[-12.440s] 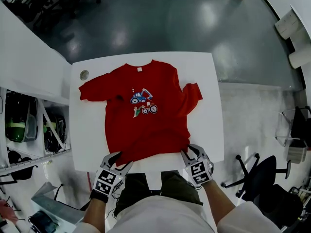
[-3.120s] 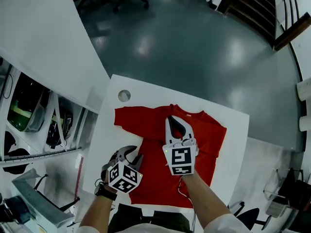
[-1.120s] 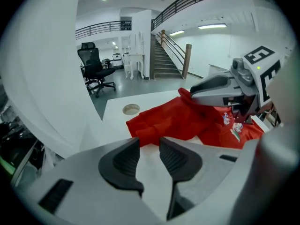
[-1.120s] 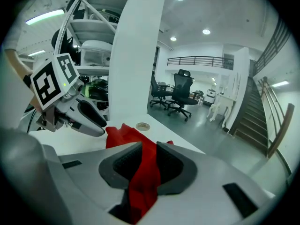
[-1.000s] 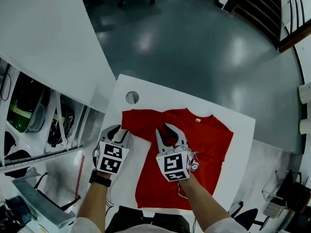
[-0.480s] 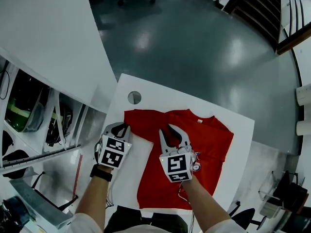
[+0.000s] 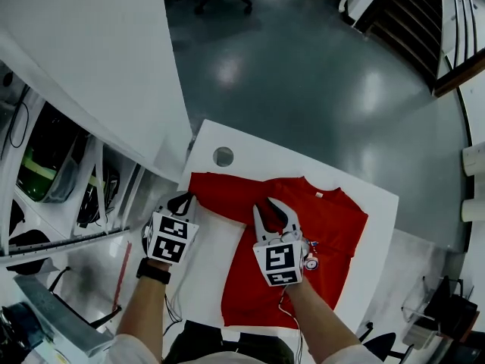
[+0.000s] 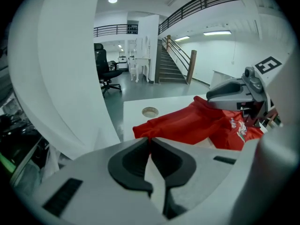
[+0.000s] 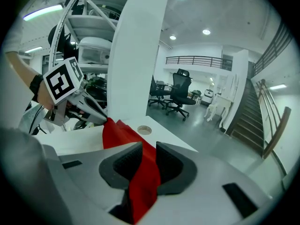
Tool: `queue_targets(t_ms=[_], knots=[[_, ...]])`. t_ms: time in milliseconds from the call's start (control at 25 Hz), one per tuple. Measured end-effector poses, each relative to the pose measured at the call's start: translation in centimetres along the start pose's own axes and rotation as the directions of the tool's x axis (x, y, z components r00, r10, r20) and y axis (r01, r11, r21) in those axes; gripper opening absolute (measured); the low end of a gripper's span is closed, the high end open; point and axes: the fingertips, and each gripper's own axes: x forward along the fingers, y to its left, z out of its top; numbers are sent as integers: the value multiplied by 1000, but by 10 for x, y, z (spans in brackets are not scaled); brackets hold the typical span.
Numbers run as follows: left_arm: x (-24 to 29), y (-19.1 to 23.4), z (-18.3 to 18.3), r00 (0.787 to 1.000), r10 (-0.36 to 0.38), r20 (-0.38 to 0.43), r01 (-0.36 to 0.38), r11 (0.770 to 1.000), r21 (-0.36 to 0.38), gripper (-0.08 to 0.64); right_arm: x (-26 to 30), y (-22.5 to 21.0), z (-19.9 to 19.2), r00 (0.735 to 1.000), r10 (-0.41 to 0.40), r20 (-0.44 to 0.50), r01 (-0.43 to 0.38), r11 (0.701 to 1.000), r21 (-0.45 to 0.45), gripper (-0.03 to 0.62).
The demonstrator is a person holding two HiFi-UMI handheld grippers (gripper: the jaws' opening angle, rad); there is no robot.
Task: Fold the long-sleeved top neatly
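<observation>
Red cloth top (image 7: 333, 222), creased, white tabletop (image 7: 261, 158)

Matt cloth on a smooth tabletop (image 7: 303, 165)
I see the red top (image 7: 337, 218) soft and creased, the grey floor (image 7: 318, 74) glossy with glare.

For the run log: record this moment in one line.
left gripper: jaws just closed, pinching sleeve end | right gripper: shut on red top | sleeve not yet folded in

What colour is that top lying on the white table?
The top is red; the head view shows it best.
</observation>
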Motion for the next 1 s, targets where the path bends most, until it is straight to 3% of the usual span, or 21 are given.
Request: queue_targets(t_ms=[440, 1000], knots=[[-56, 80, -13, 983, 182, 24, -180, 981, -64, 23, 4, 20, 17, 1000, 22, 12, -21, 1000, -12, 103], [-124, 161, -46, 927, 375, 23, -368, 918, -147, 23, 8, 47, 31, 999, 49, 10, -48, 998, -37, 101]])
